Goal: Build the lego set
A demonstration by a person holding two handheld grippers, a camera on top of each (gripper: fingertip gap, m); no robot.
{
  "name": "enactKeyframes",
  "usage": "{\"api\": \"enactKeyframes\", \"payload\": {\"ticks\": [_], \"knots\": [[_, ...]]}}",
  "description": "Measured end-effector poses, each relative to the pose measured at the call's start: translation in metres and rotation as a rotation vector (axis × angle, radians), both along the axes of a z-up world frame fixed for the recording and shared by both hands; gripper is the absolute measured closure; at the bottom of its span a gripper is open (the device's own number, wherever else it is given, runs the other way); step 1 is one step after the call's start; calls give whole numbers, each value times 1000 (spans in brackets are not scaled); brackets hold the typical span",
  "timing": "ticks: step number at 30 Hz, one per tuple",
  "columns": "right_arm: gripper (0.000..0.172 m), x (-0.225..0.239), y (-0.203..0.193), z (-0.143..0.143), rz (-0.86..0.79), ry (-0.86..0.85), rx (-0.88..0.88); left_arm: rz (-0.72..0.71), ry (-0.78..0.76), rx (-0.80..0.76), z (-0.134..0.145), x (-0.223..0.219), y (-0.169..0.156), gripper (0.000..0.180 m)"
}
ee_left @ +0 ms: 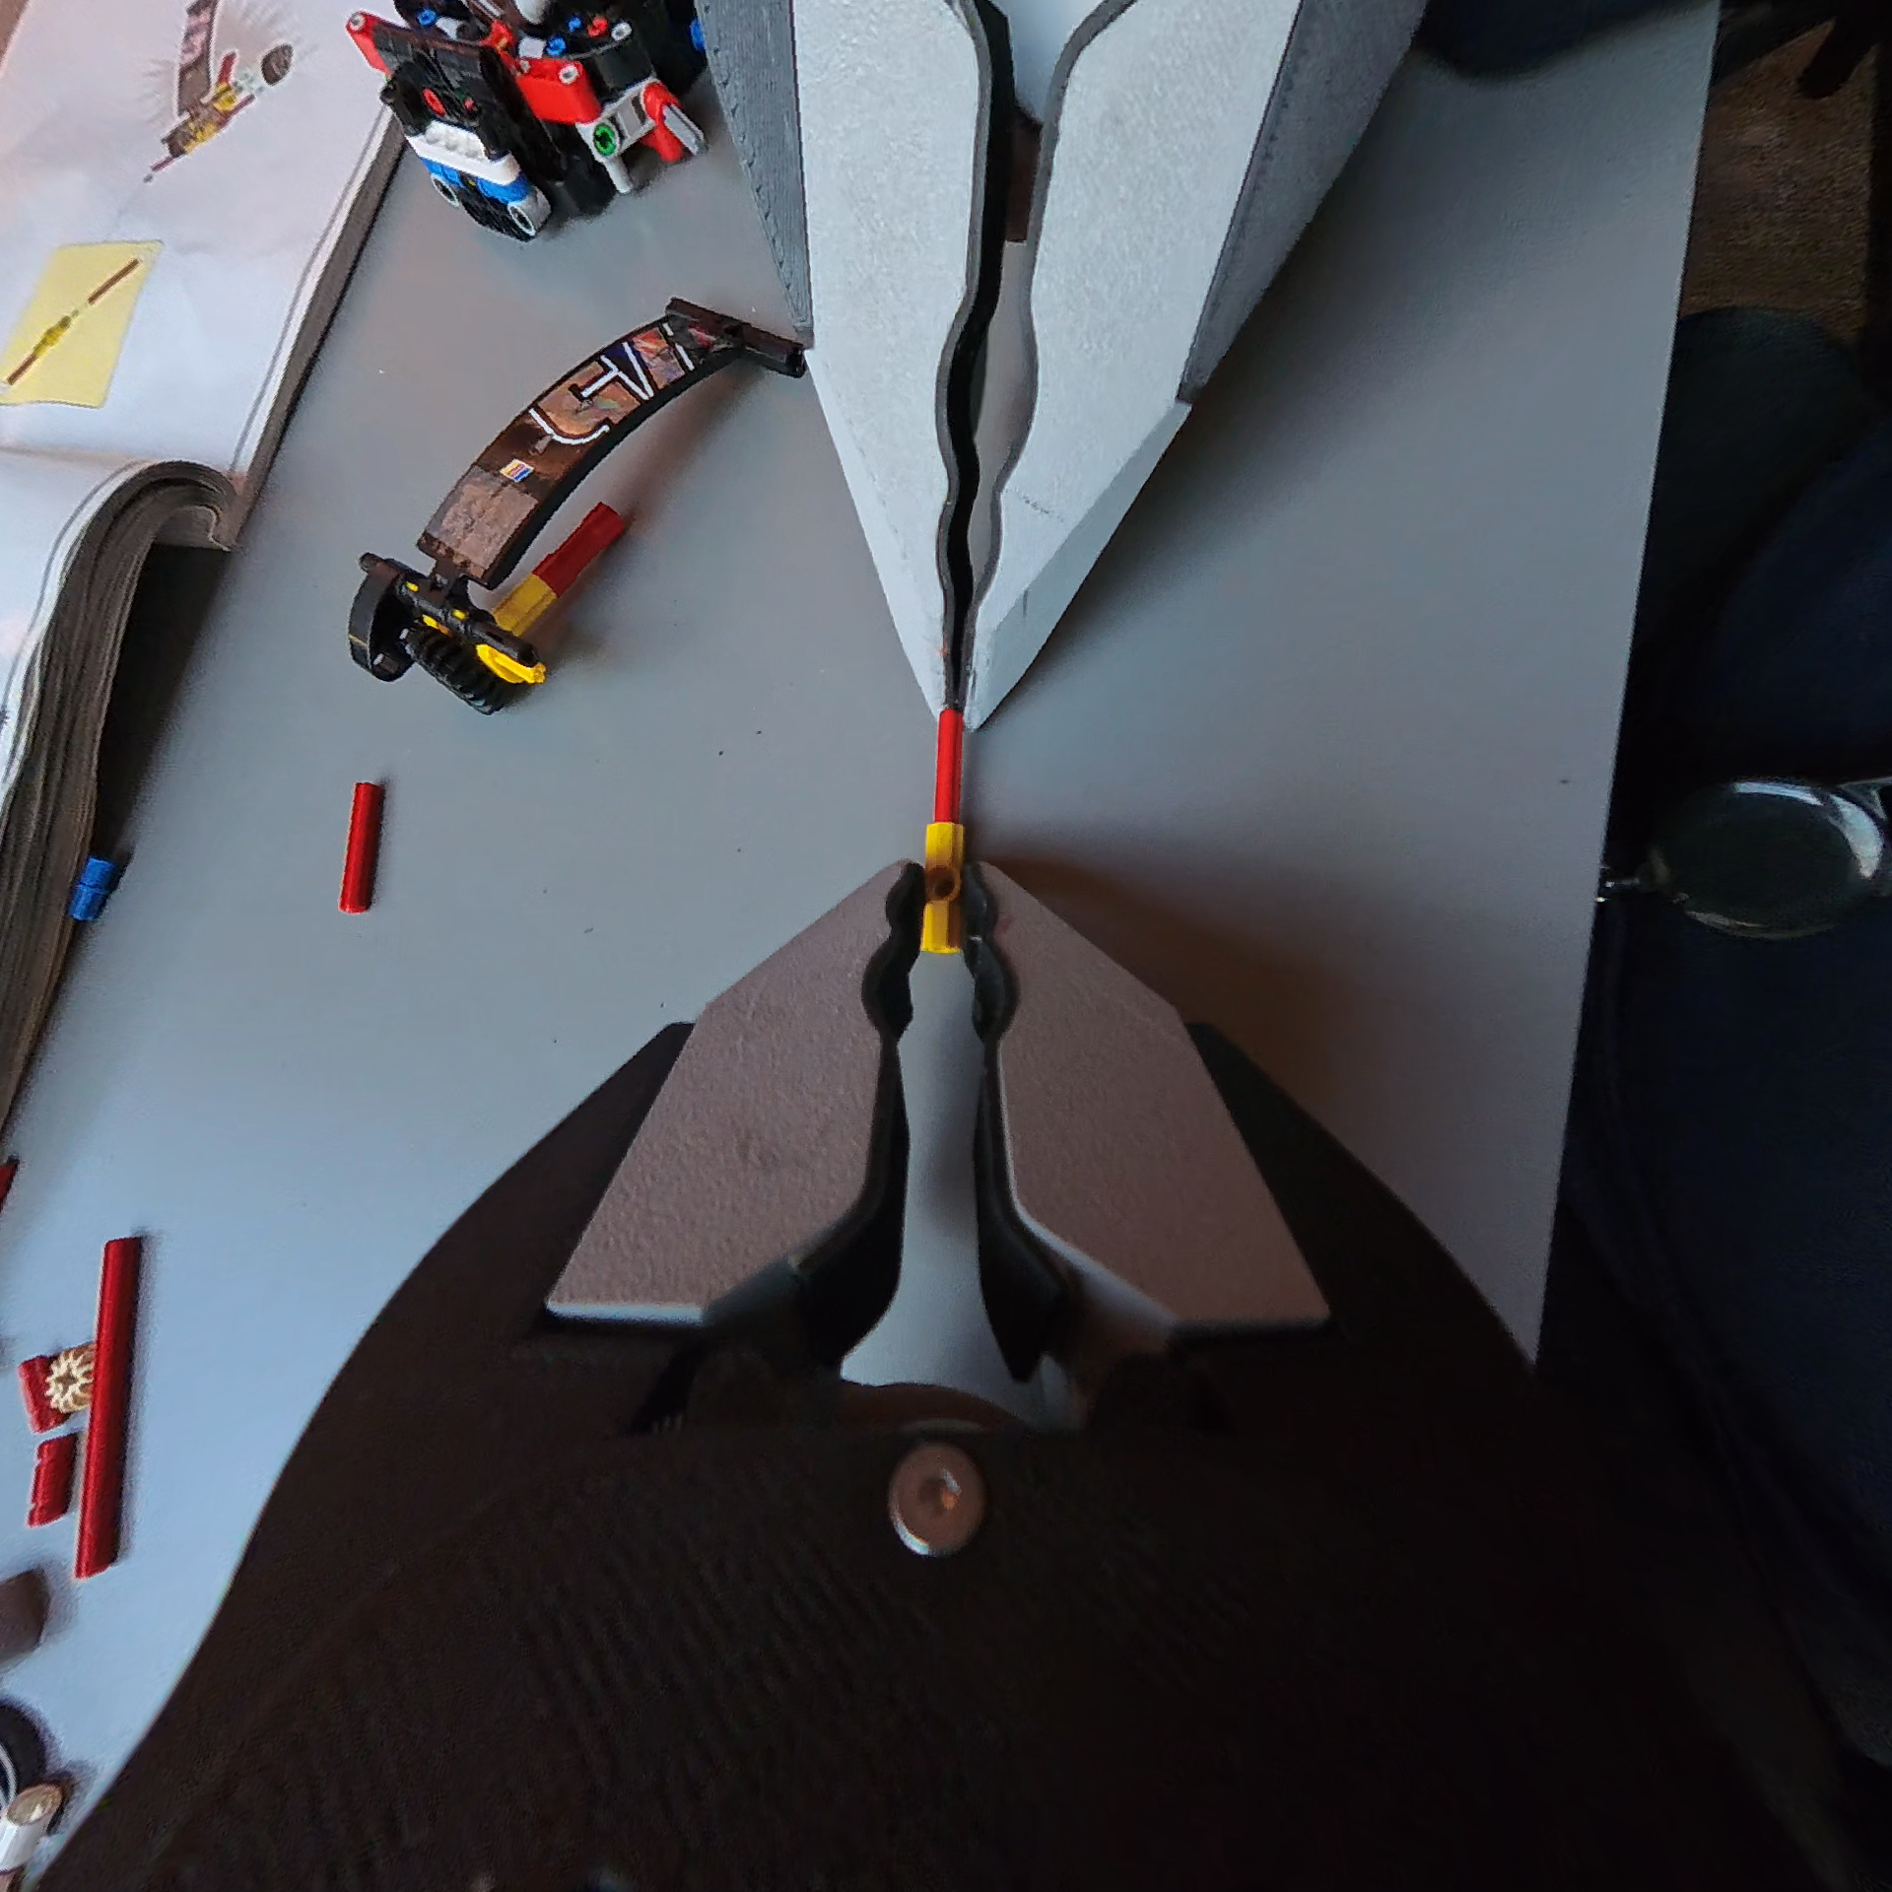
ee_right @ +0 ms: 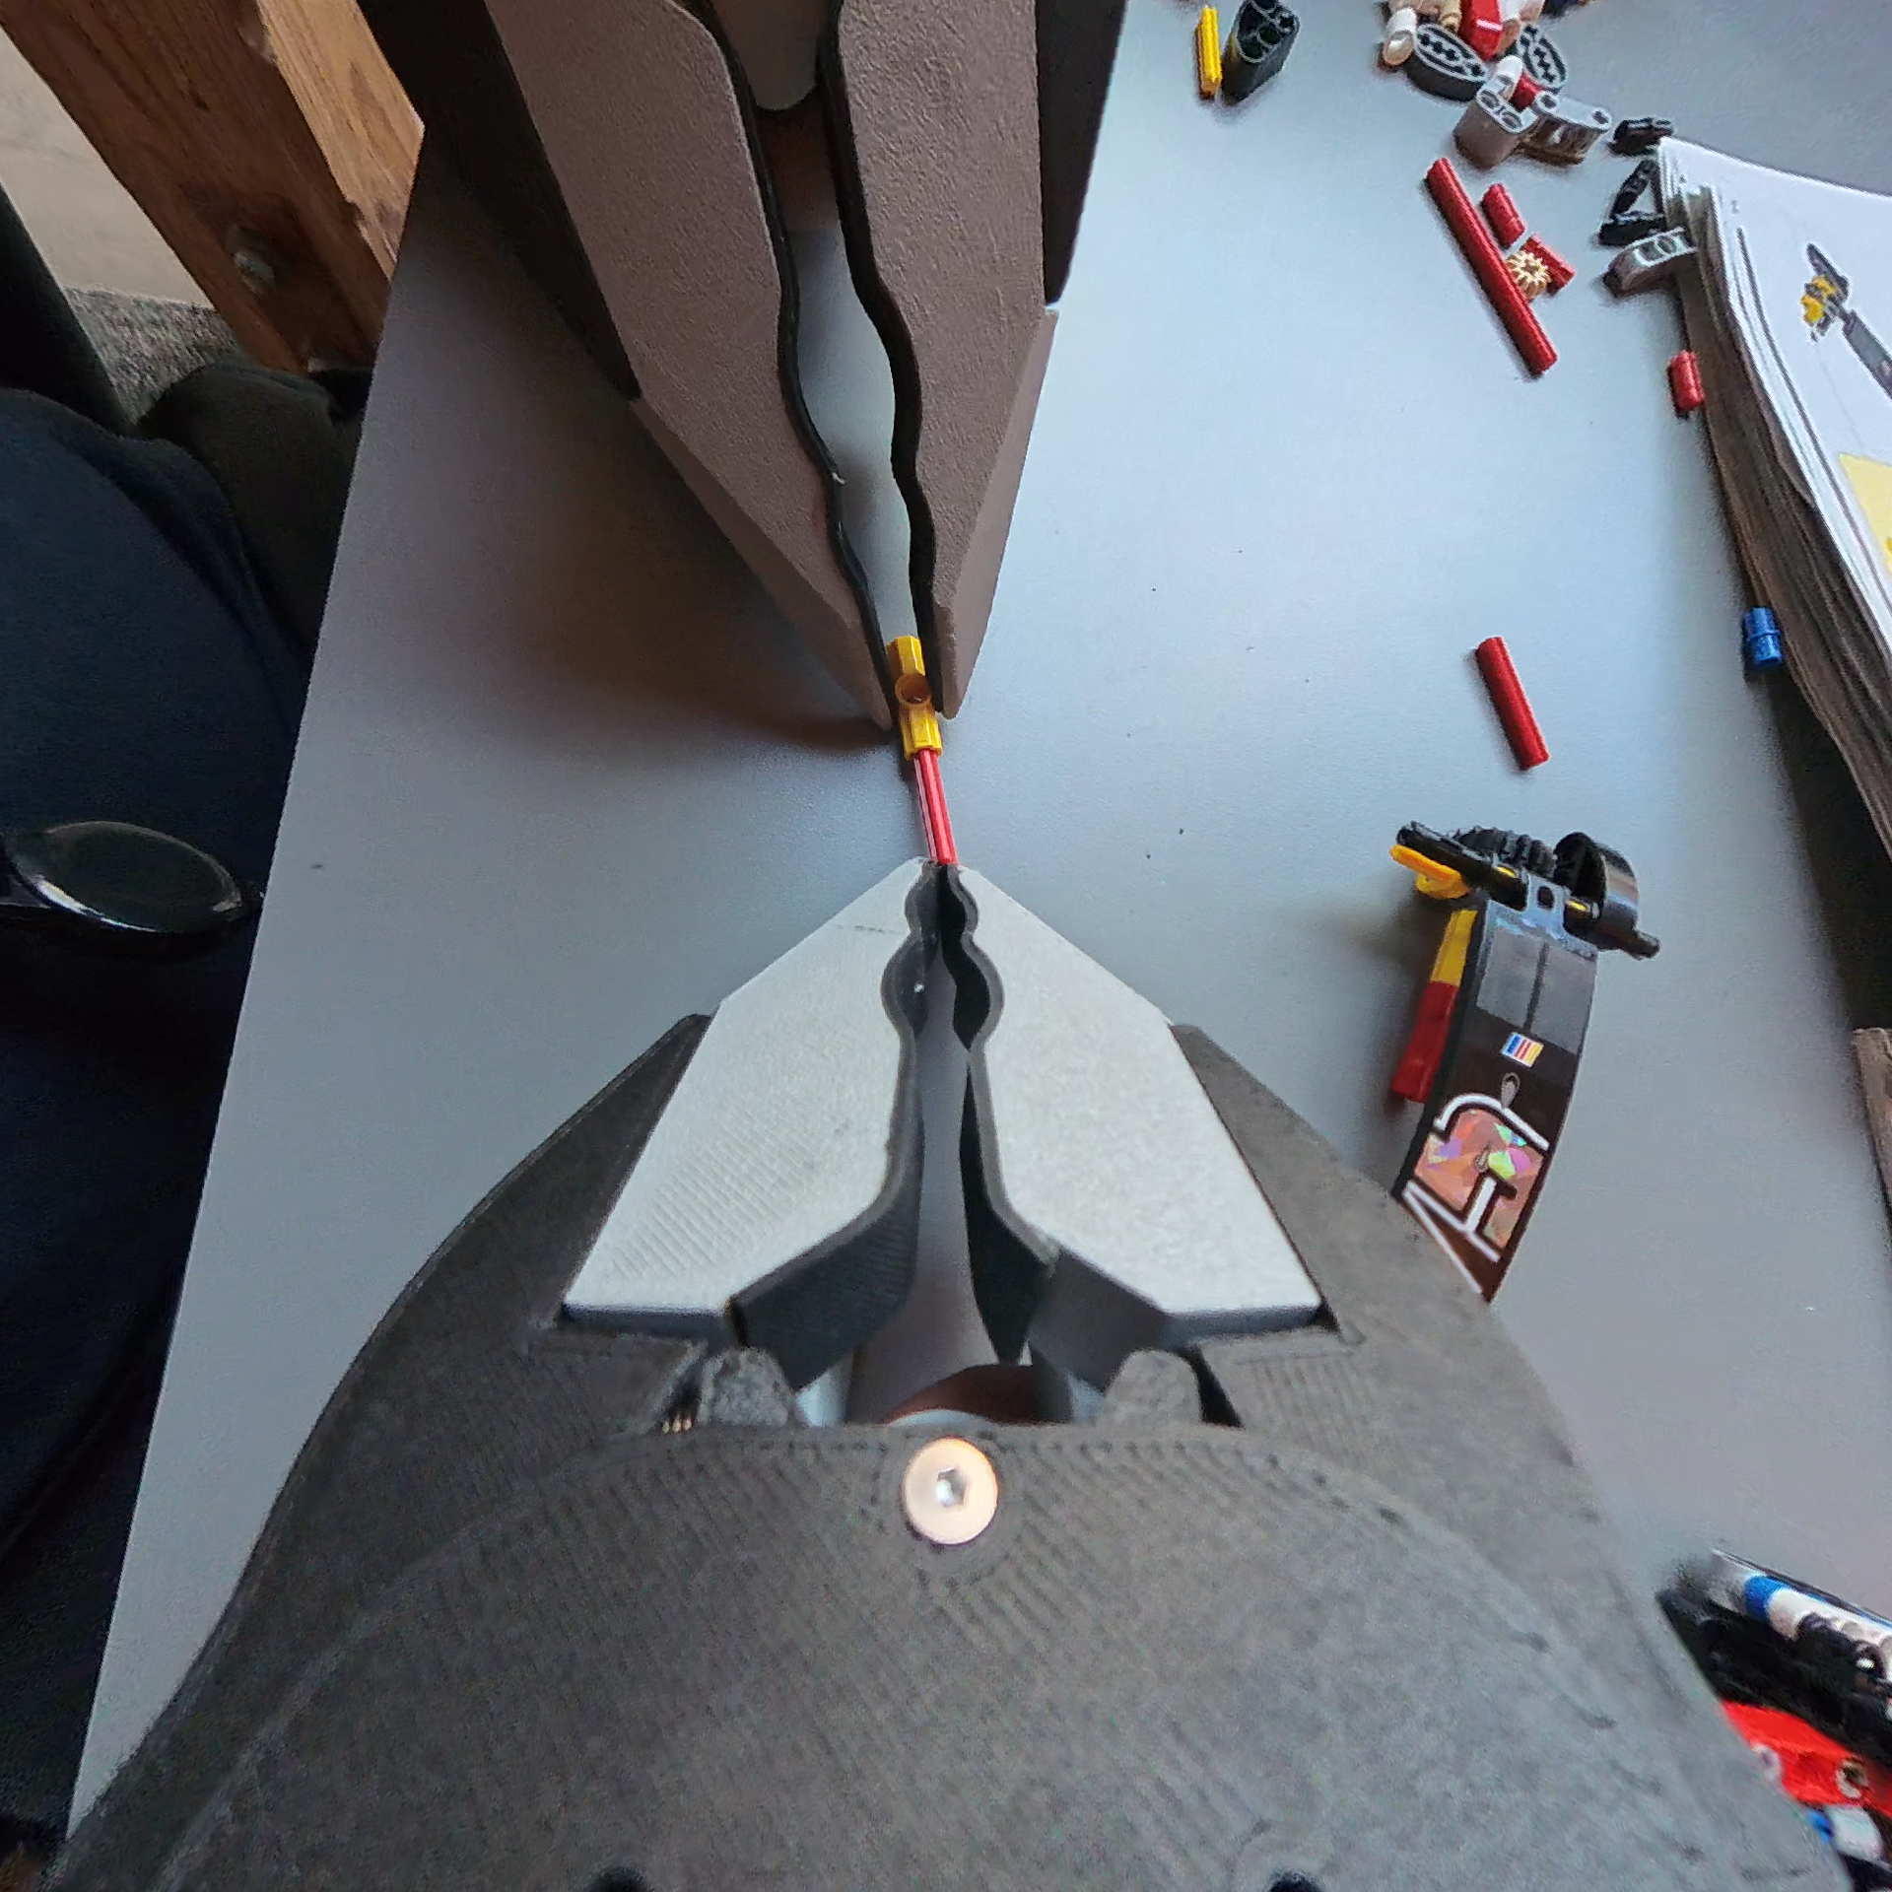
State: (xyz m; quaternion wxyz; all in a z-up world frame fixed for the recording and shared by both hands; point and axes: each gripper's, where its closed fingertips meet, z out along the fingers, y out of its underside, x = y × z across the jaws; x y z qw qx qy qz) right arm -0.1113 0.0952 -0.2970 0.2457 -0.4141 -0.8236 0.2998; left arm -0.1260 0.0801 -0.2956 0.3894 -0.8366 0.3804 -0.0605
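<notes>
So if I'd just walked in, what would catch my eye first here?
Two pointed grippers meet tip to tip over the grey table: the left gripper pinches a yellow connector, the right gripper a thin red axle plugged into it. To one side lies a curved black stickered panel.

- My left gripper [ee_left: 940,901]: brownish-grey wedge fingers [ee_left: 778,1106], pebbled surface, black wavy-edged pads lining the inner faces.
- Behind those fingers I see a black carbon-weave-textured body, with one round silver screw [ee_left: 934,1497] set dead centre just behind the finger roots.
- My right gripper [ee_right: 942,870]: same wedge shape, but pale grey fingers [ee_right: 788,1116], fine printed layer lines, dark grey wavy pads.
- Its body behind the fingers is charcoal, ribbed print texture, with a silver hex-socket screw [ee_right: 949,1490] in the middle.
- Beyond the left gripper's side, dark navy clothing [ee_right: 113,655] on me.
</notes>
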Motion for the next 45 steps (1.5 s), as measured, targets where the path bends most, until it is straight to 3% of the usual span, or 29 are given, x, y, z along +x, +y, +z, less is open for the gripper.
{"api": "enactKeyframes", "payload": {"ticks": [11,21,31,37,42,45], "knots": [[172,-7,5,-1,20,14,152,3,-19,-26,-1,3,-1,176],[172,-7,4,0,33,31,174,10,-2,-13,-1,3,0,176],[171,-9,16,1,-28,45,-4,36,87,92,1,5,10,173],[148,-10,16,6,-30,70,-40,11,87,99,1,7,9,174],[148,-8,15,4,-6,64,-19,-6,57,75,1,7,10,174],[162,-8,7,2,36,70,15,-12,30,50,0,8,13,174]]}}
